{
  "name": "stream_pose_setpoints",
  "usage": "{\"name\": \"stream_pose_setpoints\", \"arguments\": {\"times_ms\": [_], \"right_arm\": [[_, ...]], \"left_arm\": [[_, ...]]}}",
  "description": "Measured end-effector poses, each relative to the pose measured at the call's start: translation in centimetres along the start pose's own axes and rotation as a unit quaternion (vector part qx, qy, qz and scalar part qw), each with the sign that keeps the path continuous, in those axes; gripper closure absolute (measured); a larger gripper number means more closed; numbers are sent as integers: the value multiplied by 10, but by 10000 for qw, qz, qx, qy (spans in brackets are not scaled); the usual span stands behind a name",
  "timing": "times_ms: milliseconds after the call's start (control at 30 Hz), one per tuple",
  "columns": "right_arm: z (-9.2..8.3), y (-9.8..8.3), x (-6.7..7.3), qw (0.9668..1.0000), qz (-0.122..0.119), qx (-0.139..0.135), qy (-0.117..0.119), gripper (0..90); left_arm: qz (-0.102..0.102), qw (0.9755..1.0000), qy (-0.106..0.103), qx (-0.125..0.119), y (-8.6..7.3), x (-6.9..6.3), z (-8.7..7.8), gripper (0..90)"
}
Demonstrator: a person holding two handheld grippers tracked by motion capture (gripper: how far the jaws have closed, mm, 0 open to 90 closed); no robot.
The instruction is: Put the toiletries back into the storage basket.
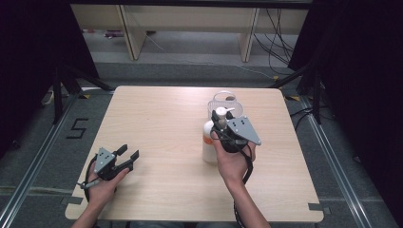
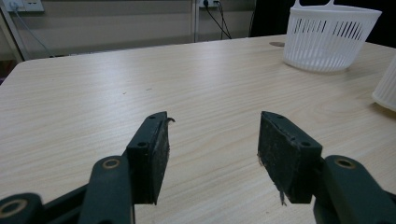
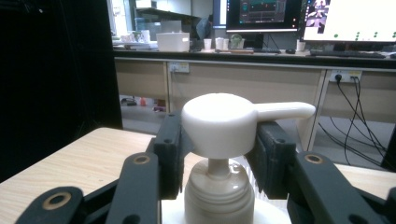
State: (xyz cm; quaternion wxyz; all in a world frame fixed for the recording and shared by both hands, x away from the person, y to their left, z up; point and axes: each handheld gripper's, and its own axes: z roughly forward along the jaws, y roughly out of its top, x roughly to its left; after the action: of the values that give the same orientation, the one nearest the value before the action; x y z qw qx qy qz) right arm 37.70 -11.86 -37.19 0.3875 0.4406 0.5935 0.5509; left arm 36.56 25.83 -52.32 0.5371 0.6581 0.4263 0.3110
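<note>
While our right gripper [image 3: 217, 154] has its jaws clenched on the white pump head [image 3: 219, 123] of the pump bottle [image 1: 209, 140], we judge the grasp made and the carrying not yet begun: the bottle stands on the bench [image 1: 161, 123], right of its middle and just in front of the white basket [image 1: 226, 100]. In the right gripper view the two black pads press the round head from either side, with the ribbed neck below them. If the bottle is bound for the basket, as we guess from how close the two stand, the lift, the move over the rim and the release are all left to do.

We see the bottle upright, its long axis vertical, base on the wood and pump on top. Its spout [image 3: 285, 110] runs level and points to the right in the right gripper view, across the line of the jaws.

Our left gripper [image 1: 129, 156] rests near the bench's front left corner, well apart from the bottle, with its jaws released and nothing between them but bare wood.
</note>
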Motion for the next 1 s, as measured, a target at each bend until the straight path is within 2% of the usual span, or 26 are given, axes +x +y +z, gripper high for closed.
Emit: {"name": "stream_pose_setpoints", "arguments": {"times_ms": [67, 100, 167, 400, 600, 667, 700, 733, 767, 800, 967, 1000], "right_arm": [[0, 2, -2, 10000, 48, -27, 9, 597], [0, 4, -5, 10000, -53, -45, -33, 597], [0, 4, -5, 10000, 16, -54, -45, 597], [0, 10, -10, 9999, -62, -93, -27, 597], [0, 14, -14, 10000, 62, -70, -7, 597], [1, 15, -16, 10000, 1, -97, 6, 597], [1, 16, -16, 9999, 54, -120, -1, 597], [1, 16, -17, 9999, -52, -141, -30, 597], [1, 17, -19, 9999, -54, -132, -10, 597], [2, 18, -18, 9999, 43, -152, 15, 597], [3, 22, -23, 9998, -22, -182, 21, 597], [3, 23, -22, 9999, 47, -136, 30, 598]], "left_arm": [[11, 10000, -4, 1, 0, 0, 0, 427], [7, 10000, 1, -3, 0, 0, 0, 427], [4, 10000, 0, -5, 0, 0, 0, 427], [0, 10000, -1, -5, 0, 0, 0, 427], [11, 10000, 4, -4, 0, 0, 0, 427], [10, 10000, 4, -4, 0, 0, 0, 427], [11, 10000, 2, -4, 0, 0, 0, 427], [7, 10000, 2, -6, 0, 0, 0, 427], [5, 10000, 2, -7, 0, 0, 0, 427], [2, 10000, 1, -10, 0, 0, 0, 427], [9, 10000, 3, -4, 0, 0, 0, 427], [9, 10000, 4, -5, 0, 0, 0, 427]]}}
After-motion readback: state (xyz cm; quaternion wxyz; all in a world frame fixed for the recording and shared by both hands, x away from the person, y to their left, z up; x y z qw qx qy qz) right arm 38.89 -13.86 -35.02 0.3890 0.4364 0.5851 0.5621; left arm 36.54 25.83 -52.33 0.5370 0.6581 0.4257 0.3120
